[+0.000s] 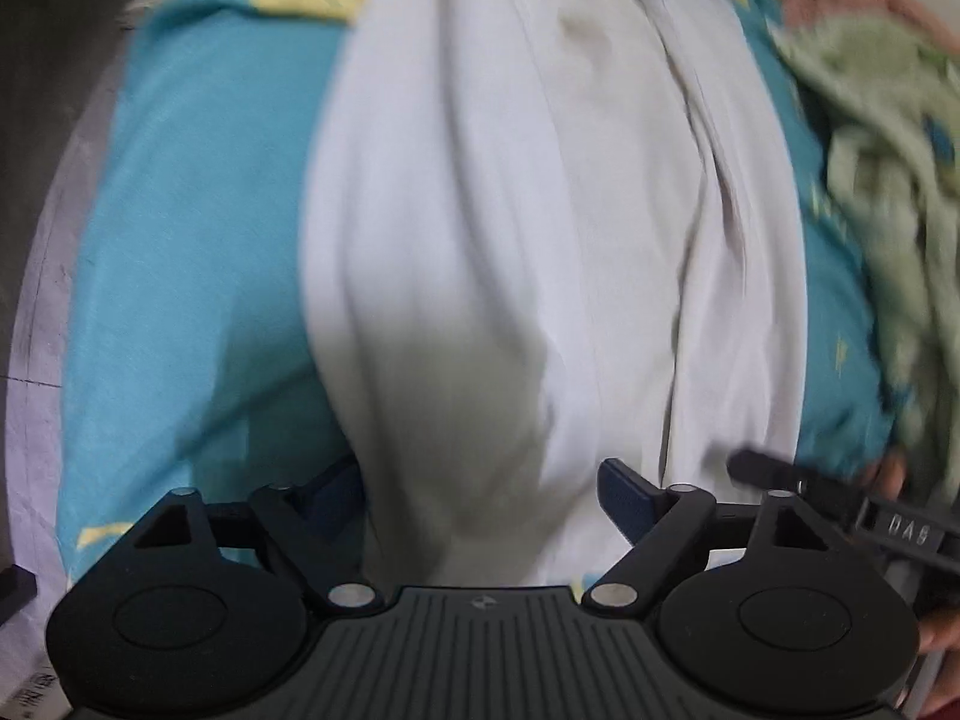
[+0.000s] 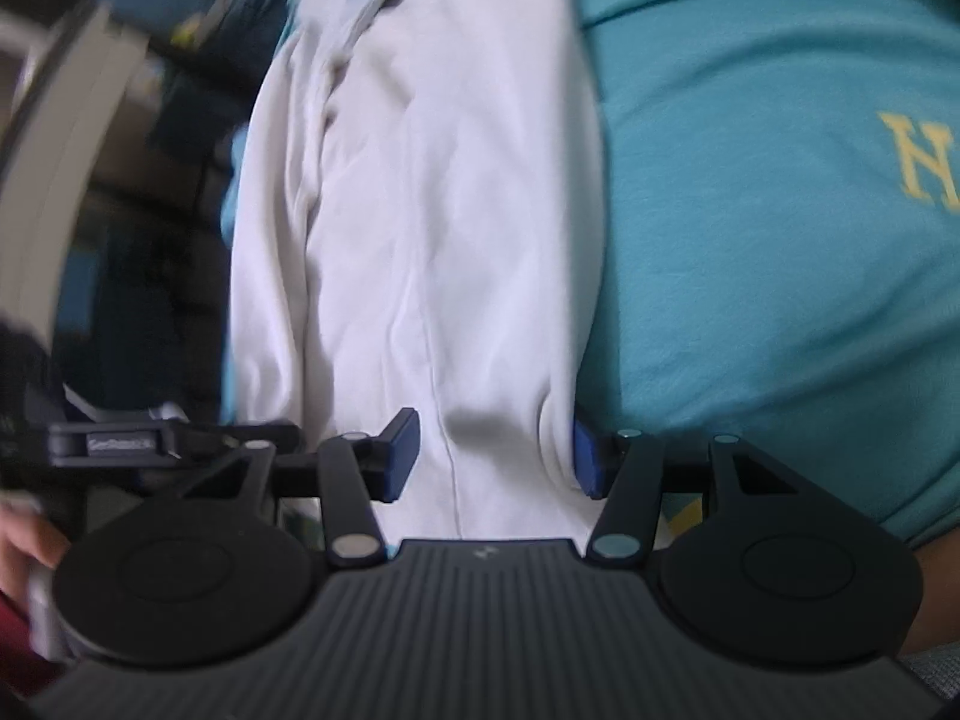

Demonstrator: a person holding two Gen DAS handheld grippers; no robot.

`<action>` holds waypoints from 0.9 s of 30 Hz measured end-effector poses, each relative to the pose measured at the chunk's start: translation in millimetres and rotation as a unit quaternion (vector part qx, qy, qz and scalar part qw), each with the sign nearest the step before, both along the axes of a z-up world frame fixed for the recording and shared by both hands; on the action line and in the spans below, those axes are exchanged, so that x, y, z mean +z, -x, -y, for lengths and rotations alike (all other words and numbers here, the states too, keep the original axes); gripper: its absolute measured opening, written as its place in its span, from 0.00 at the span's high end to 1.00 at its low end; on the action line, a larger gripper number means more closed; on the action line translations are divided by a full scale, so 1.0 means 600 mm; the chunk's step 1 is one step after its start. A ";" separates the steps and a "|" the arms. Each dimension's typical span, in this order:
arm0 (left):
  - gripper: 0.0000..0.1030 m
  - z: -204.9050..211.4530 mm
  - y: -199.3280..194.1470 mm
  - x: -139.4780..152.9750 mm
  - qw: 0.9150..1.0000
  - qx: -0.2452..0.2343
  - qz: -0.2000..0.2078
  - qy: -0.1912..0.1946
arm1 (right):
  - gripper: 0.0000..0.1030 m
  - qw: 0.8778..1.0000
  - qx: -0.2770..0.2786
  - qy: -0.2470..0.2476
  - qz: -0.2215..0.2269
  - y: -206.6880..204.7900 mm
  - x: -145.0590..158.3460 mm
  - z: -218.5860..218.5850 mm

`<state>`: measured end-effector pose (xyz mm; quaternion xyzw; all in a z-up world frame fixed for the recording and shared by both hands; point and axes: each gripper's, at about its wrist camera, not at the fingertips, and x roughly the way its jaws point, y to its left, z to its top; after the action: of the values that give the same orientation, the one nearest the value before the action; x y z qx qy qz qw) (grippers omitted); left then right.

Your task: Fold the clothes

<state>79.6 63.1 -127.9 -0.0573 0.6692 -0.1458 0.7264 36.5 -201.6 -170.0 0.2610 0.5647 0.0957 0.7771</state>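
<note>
Writing on teal shirt: a large yellow serif "N" [image 2: 924, 159] at the right edge of the right wrist view; more yellow lettering along the top edge, too curved and cut off to read. In the left wrist view only blurred yellow patches show.
Writing on grippers: white letters that look like "DAS" [image 1: 909, 521] on a black bracket of the other gripper at the lower right of the left wrist view; a small label on the bracket at the left of the right wrist view, too blurred to read.
White garment [image 1: 540, 228]: one, bunched into a long band with lengthwise folds and seams; its long axis runs from near to far, straight away from both cameras.
Where it lies: on top of the teal shirt [image 2: 780, 240], which spreads out on either side of it.
Count of clothes: one white garment, one teal shirt, and one crumpled green and pink patterned cloth [image 1: 888, 138] at the far right of the left wrist view.
Left gripper [image 1: 480, 495]: jaws stand wide, the near end of the white garment between them; the blue pads [image 1: 624, 495] do not clearly press on it.
Right gripper [image 2: 495, 456]: jaws partly open, straddling the near end of the white garment; whether the pads squeeze the cloth I cannot tell.
Hands: fingers [image 1: 888, 471] at the right edge of the left wrist view.
</note>
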 end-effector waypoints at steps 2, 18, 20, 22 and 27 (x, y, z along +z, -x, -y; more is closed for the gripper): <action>0.26 0.023 0.012 -0.005 0.999 -0.036 -0.011 -0.012 | 0.48 0.998 0.043 0.043 0.010 0.002 0.008 -0.029; 0.90 -0.008 0.126 0.196 0.989 -0.025 0.138 0.056 | 0.92 0.969 0.082 0.167 0.165 0.081 0.178 -0.024; 0.90 -0.013 0.143 0.239 0.983 -0.015 0.165 0.079 | 0.93 0.971 0.056 0.144 0.185 0.095 0.217 0.001; 0.91 -0.007 0.166 0.273 0.979 -0.014 0.183 0.093 | 0.93 0.970 0.040 0.127 0.202 0.118 0.248 0.020; 0.91 0.000 0.263 0.323 0.970 -0.029 0.211 0.114 | 0.93 0.964 0.033 0.122 0.236 0.205 0.284 0.029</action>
<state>-78.3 63.4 65.6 -0.0882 0.4811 -0.2510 0.8353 -86.4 -219.2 0.4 0.1155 0.3812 0.1107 0.9106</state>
